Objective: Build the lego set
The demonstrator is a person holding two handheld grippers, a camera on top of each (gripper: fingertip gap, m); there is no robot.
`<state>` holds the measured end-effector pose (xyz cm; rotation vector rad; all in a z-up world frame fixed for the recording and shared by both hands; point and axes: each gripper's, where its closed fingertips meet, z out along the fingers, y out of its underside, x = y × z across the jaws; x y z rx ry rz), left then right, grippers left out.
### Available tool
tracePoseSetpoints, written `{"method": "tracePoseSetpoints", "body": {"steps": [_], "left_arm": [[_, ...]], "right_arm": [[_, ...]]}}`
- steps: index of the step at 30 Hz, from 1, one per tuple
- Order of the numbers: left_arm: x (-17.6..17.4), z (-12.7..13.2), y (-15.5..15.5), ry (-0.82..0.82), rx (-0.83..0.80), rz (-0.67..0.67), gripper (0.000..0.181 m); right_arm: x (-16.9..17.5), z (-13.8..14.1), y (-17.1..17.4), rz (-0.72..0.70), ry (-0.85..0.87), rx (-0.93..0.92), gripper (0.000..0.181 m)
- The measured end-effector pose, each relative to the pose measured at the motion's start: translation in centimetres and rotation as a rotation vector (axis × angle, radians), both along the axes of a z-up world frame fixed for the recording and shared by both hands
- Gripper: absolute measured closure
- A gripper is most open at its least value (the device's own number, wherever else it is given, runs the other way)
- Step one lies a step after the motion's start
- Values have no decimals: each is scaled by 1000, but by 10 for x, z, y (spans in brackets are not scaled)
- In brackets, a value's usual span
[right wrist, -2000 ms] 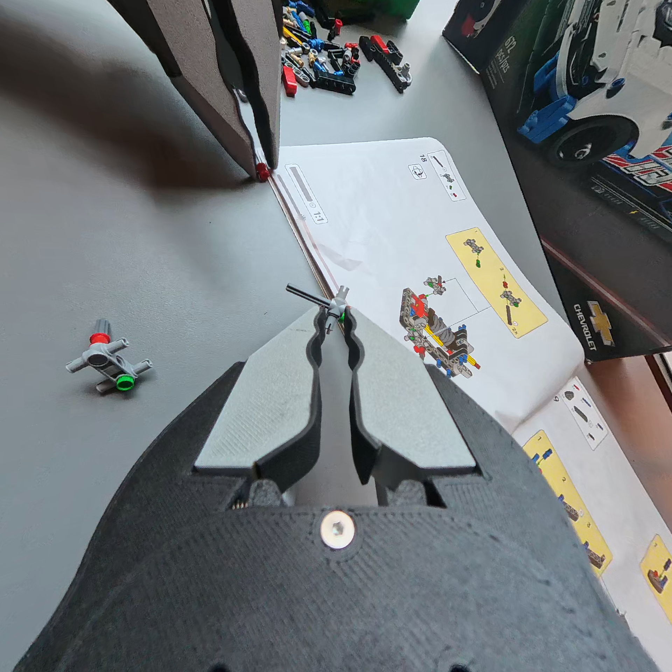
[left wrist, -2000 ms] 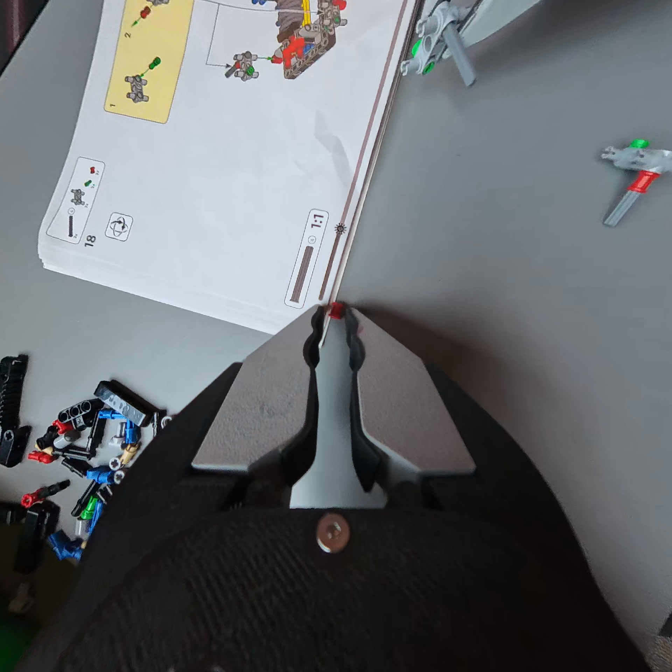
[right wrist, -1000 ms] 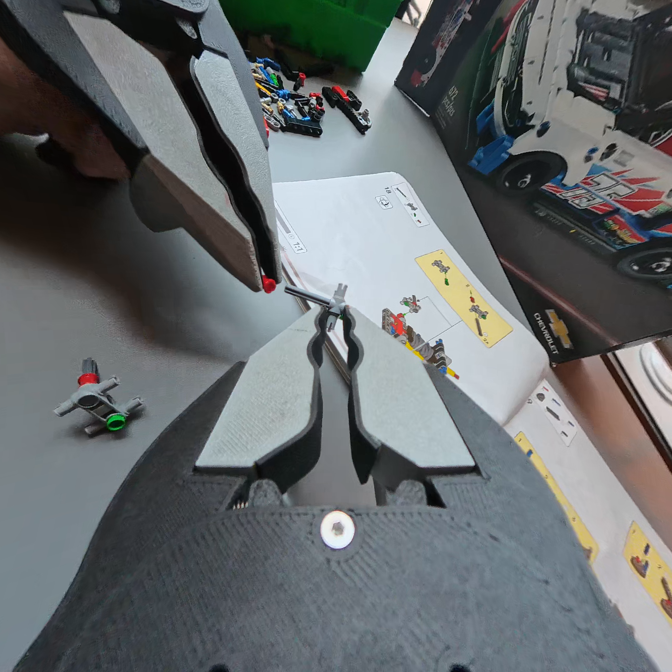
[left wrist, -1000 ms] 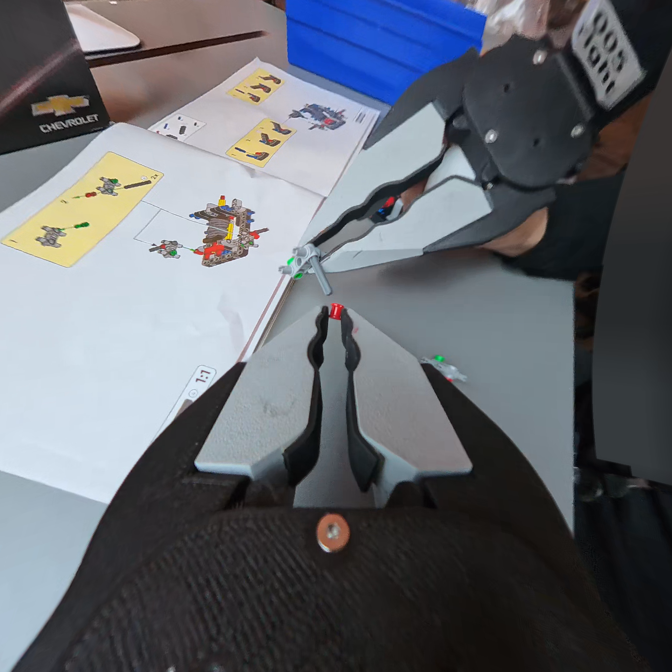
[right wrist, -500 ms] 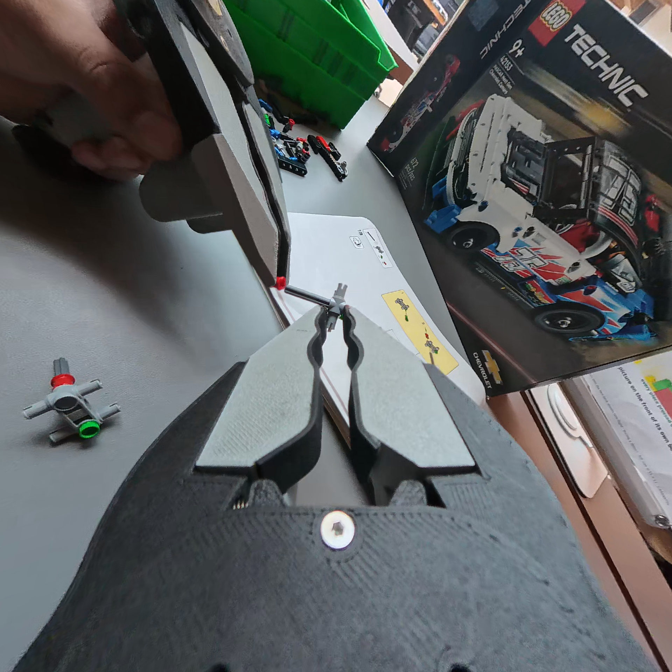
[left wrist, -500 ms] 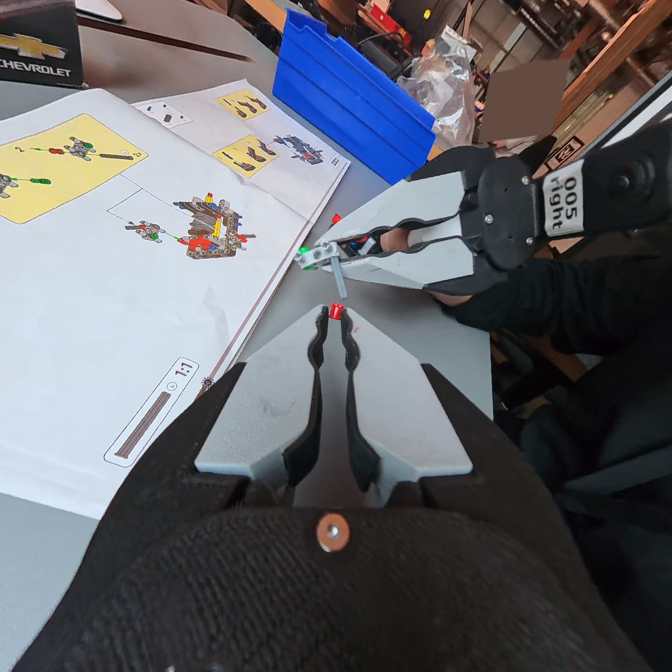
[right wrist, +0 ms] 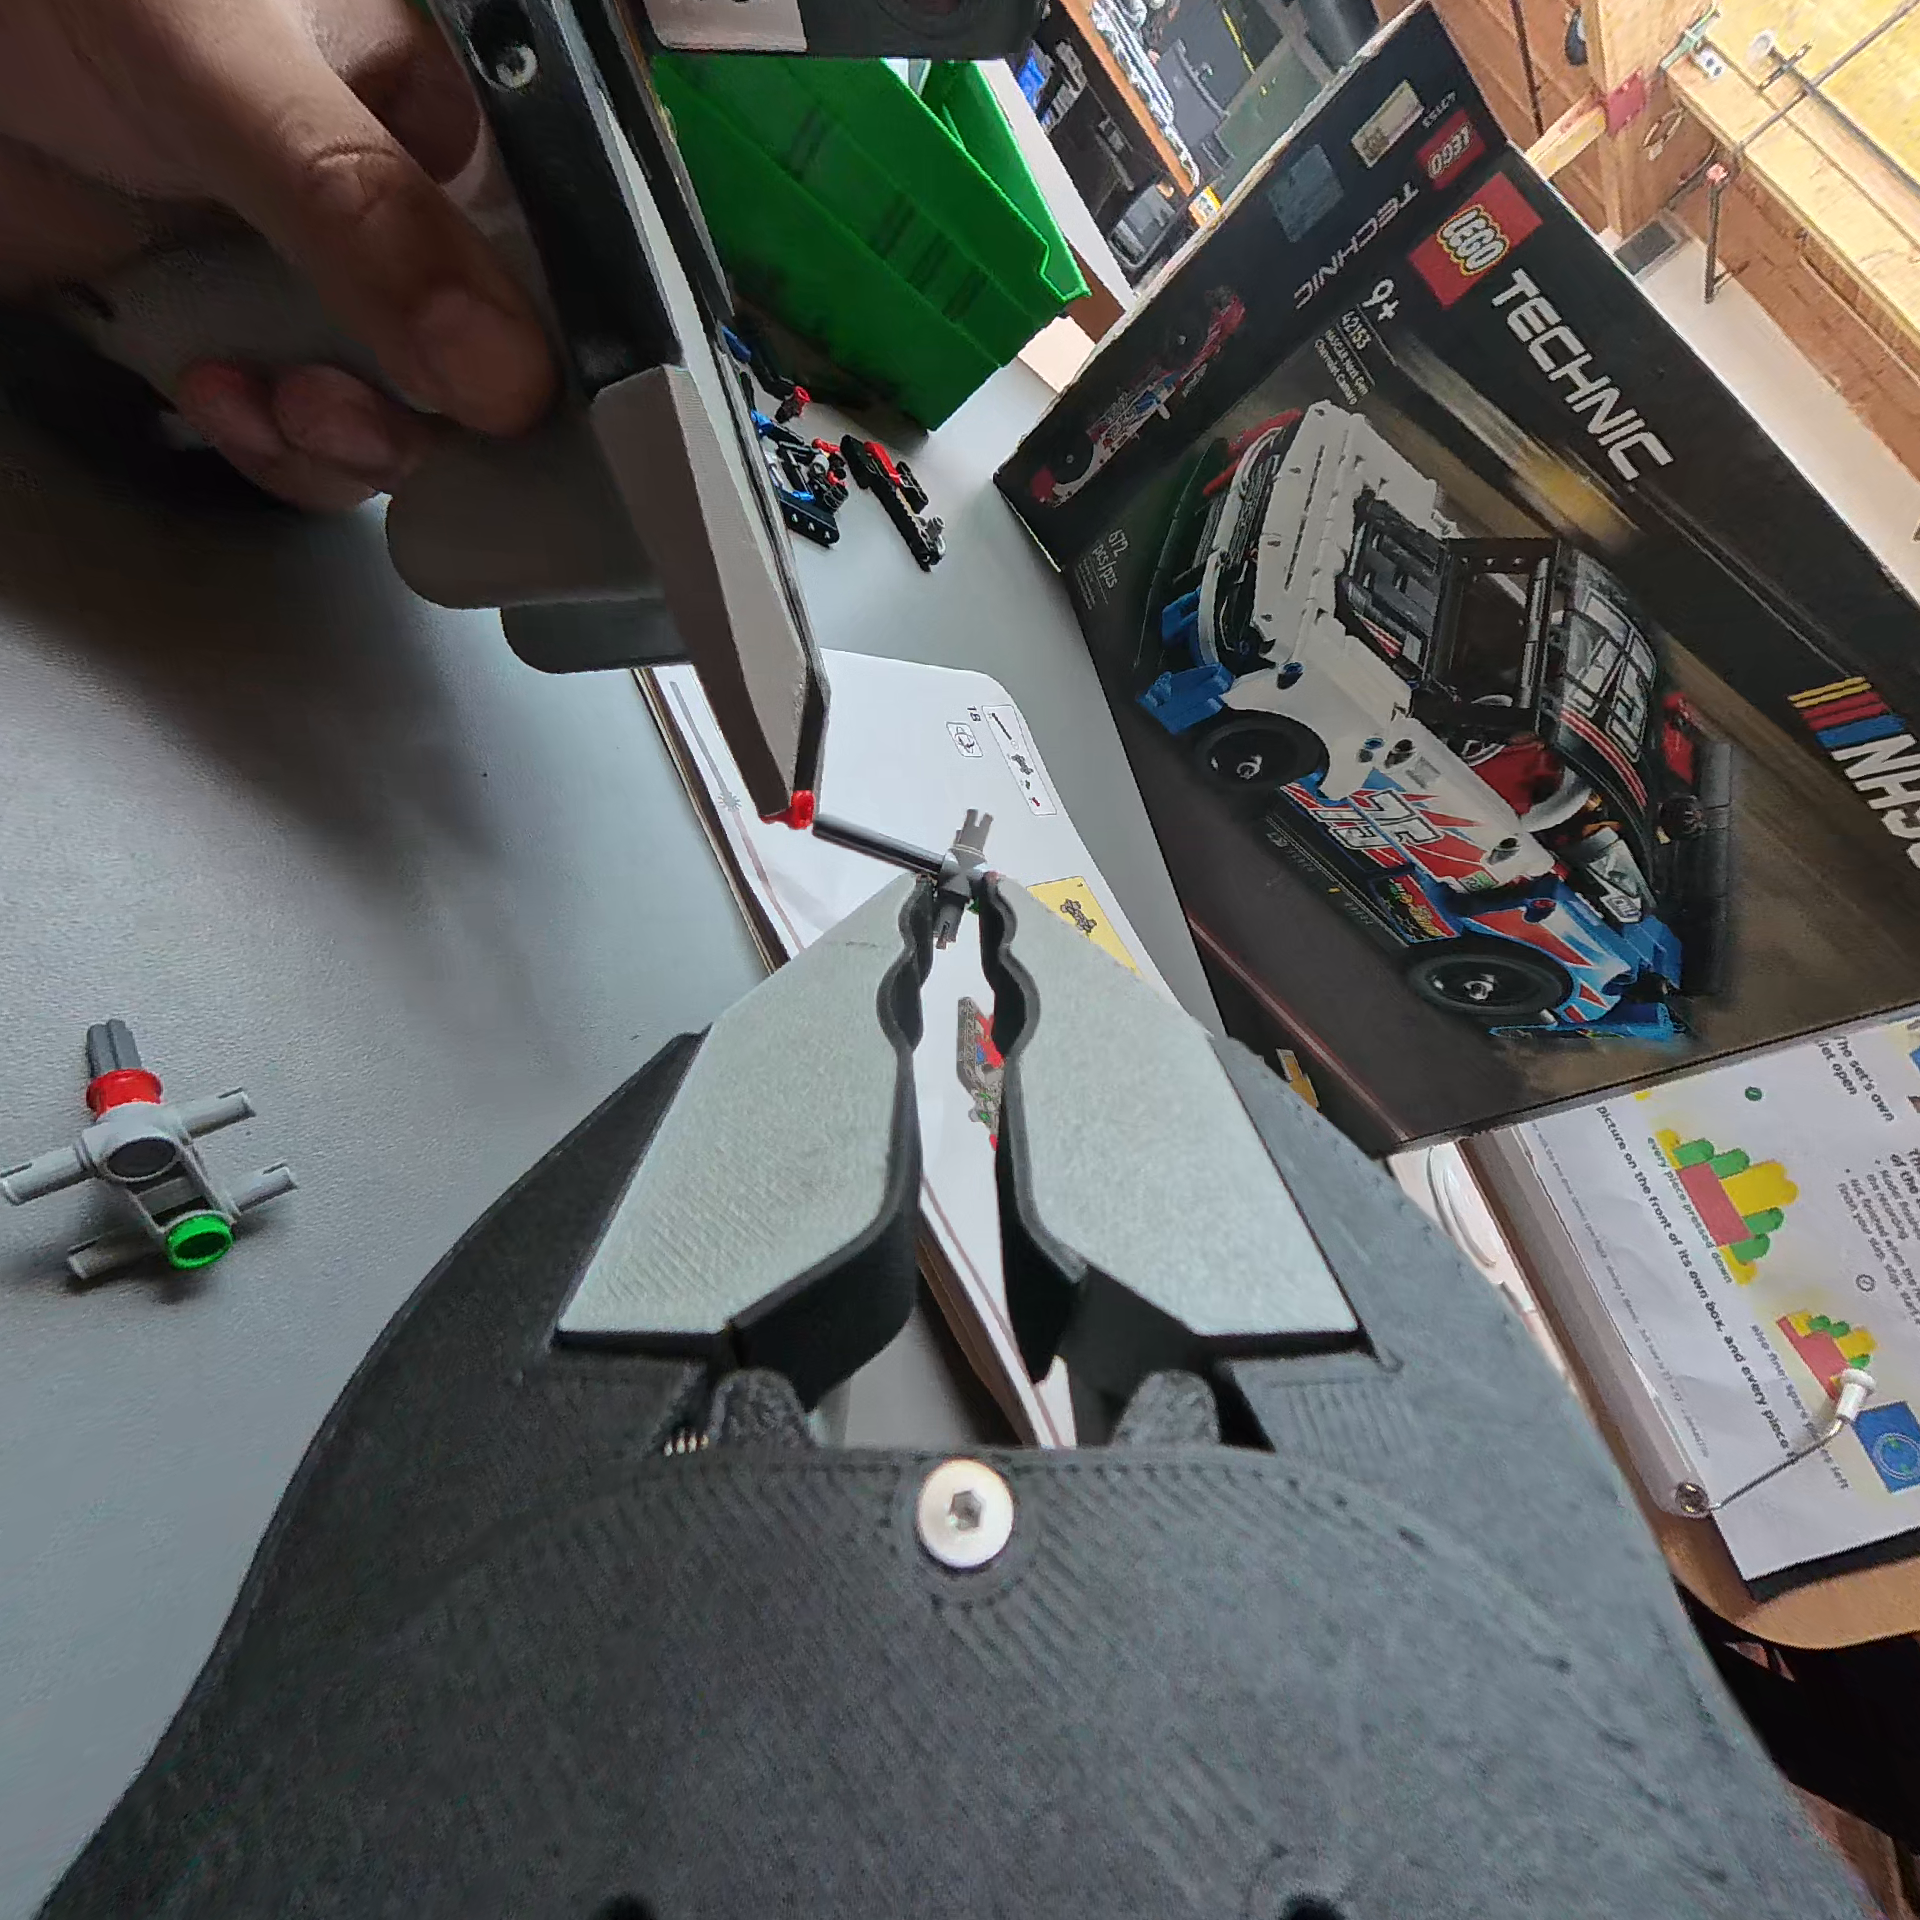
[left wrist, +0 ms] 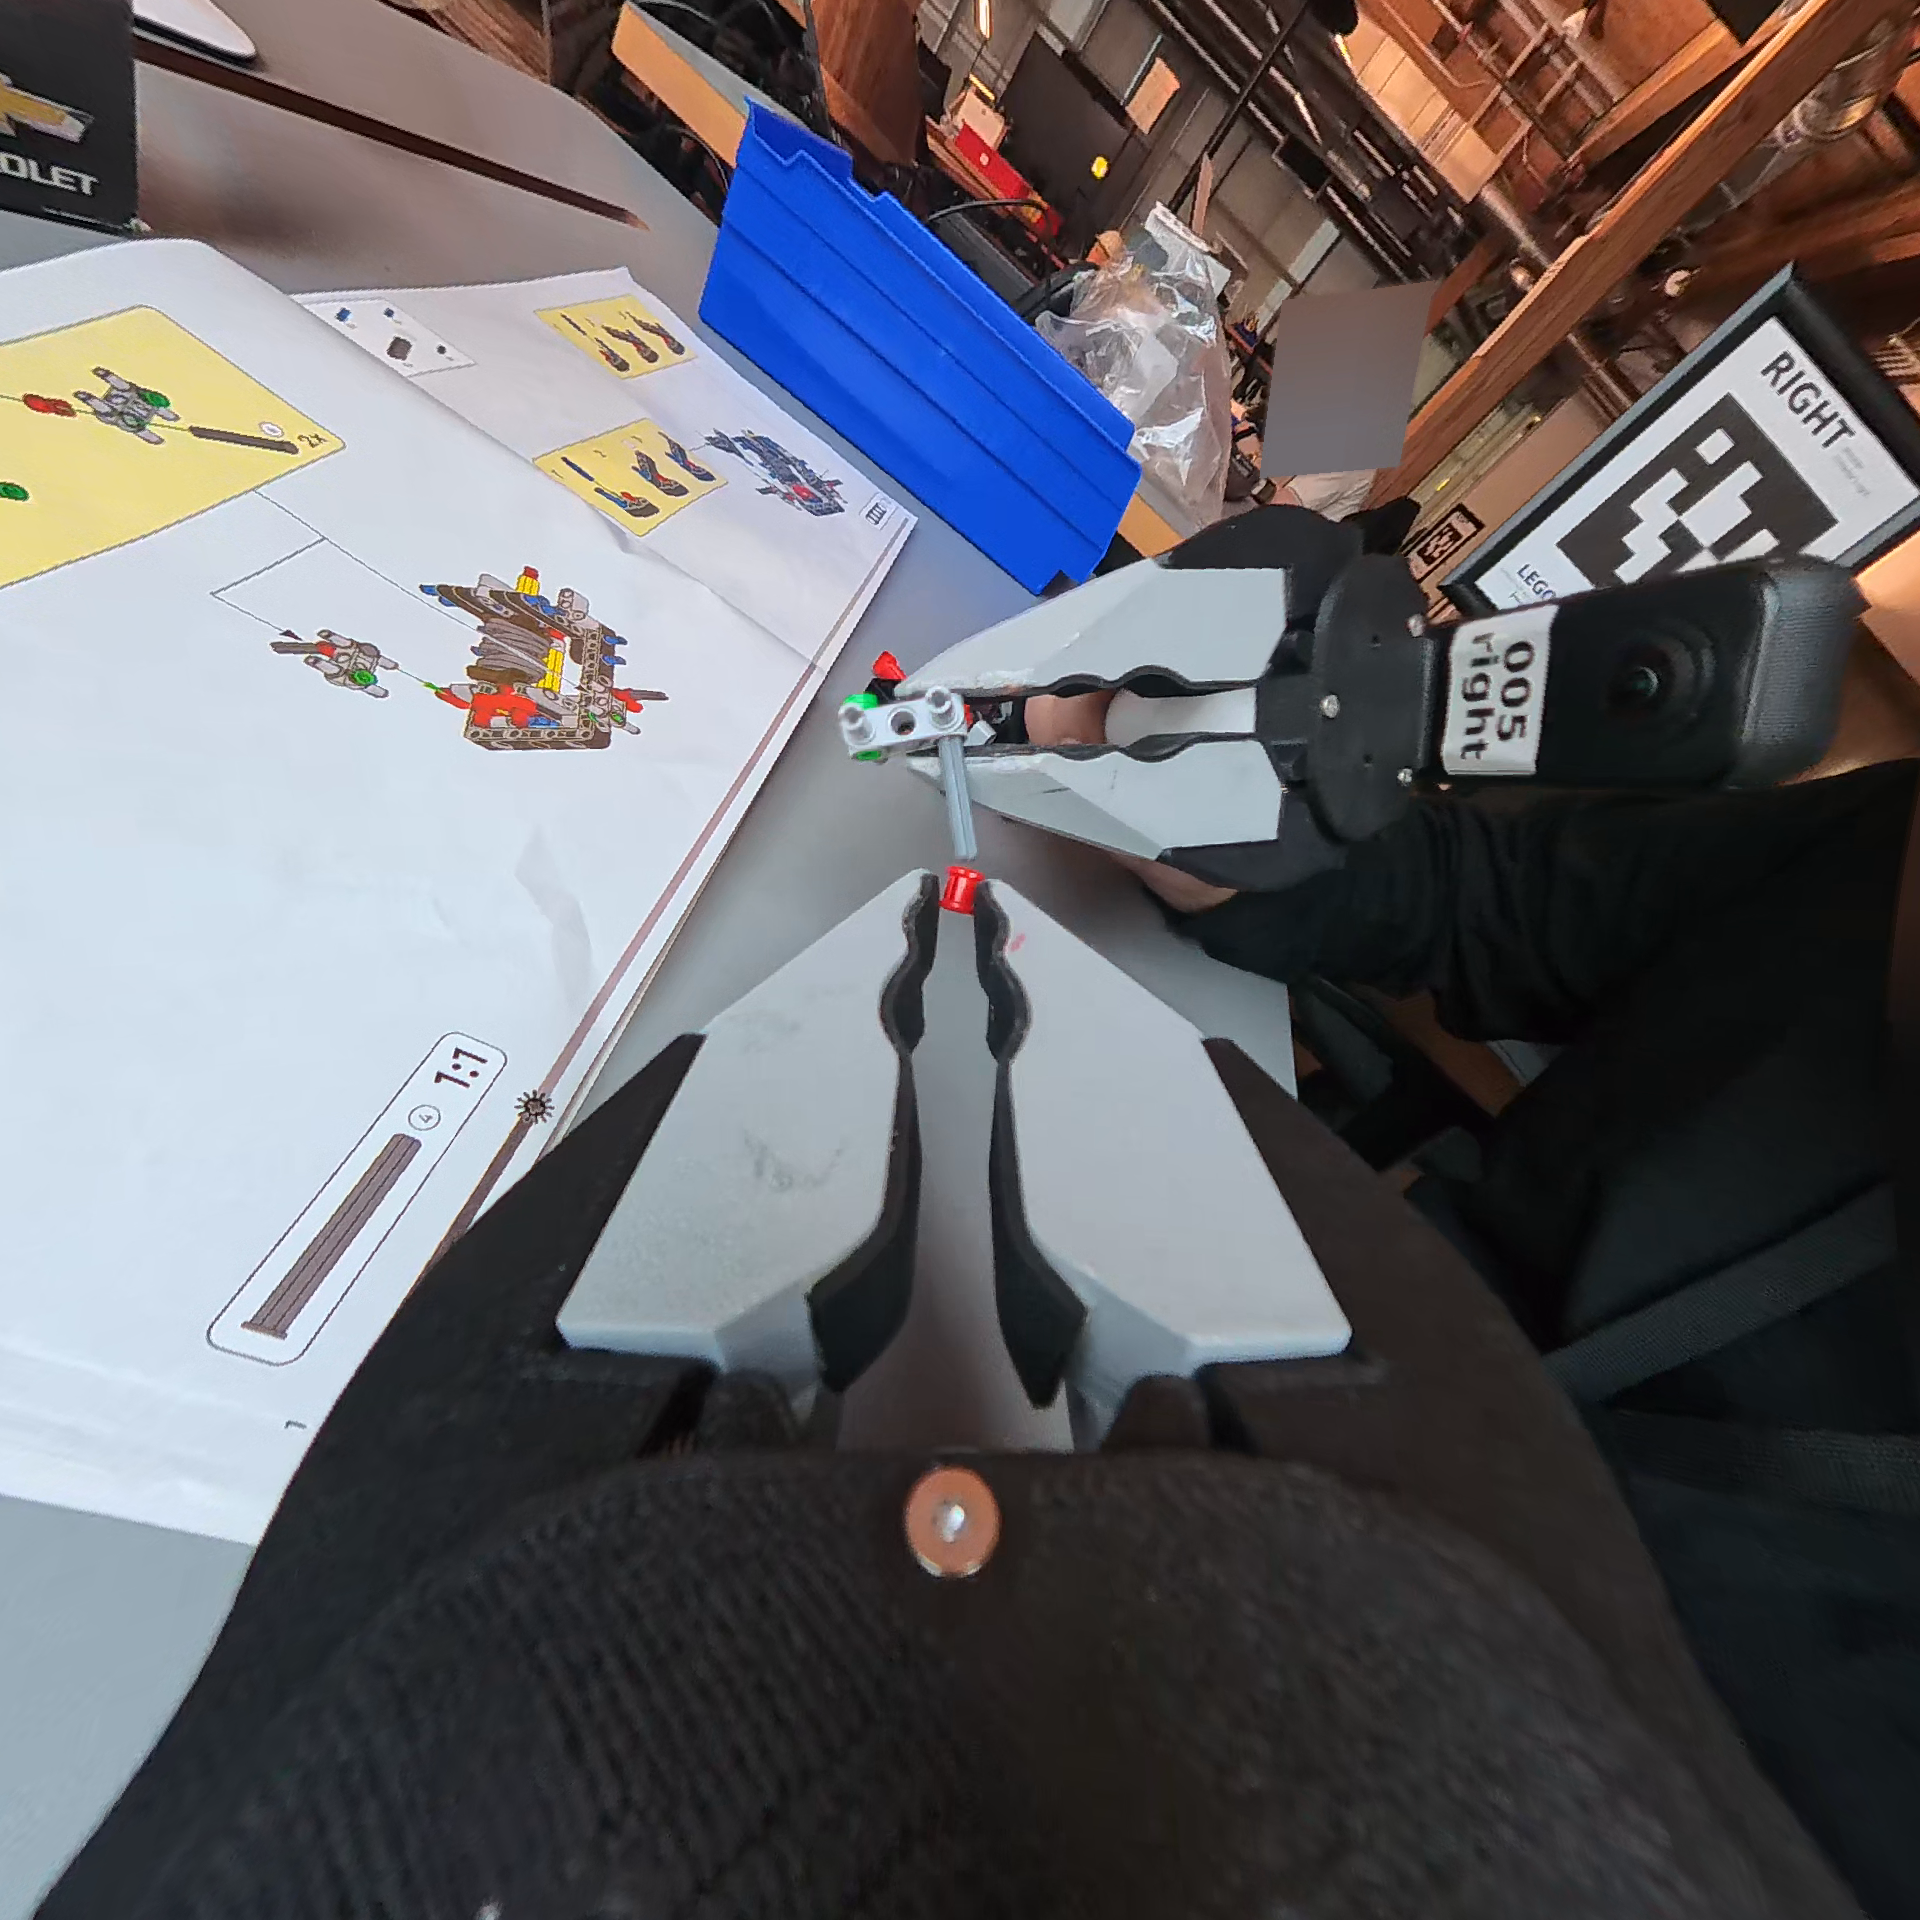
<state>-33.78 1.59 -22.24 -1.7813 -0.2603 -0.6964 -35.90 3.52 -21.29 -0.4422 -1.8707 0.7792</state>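
My left gripper (left wrist: 957,896) is shut on a small red bush (left wrist: 959,890), held above the grey table. My right gripper (right wrist: 951,896) is shut on a grey connector assembly (right wrist: 961,860) with a grey axle (right wrist: 873,840) sticking out to the left. In the left wrist view the assembly (left wrist: 902,722) and its axle (left wrist: 958,795) point down at the red bush, with a small gap between them. In the right wrist view the red bush (right wrist: 798,808) sits just off the axle's tip. A second grey assembly (right wrist: 140,1153) with red and green bushes lies on the table at the left.
The open instruction booklet (left wrist: 312,831) lies on the table. A blue bin (left wrist: 914,343) stands behind it. A green bin (right wrist: 862,208), a pile of loose parts (right wrist: 831,478) and the set's box (right wrist: 1455,623) stand on the far side. A hand (right wrist: 312,260) holds the left gripper. The grippers are tip to tip, or close to it.
Both grippers have risen off the table and turned toward each other. The red bush and the axle tip have come closer, now almost in line.
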Motion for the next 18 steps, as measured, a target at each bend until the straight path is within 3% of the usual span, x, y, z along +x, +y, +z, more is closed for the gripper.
{"method": "tracePoseSetpoints", "body": {"steps": [18], "left_arm": [[3,0,0,-16,5,-20,177]], "right_arm": [[2,4,-4,15,65,76,175]]}}
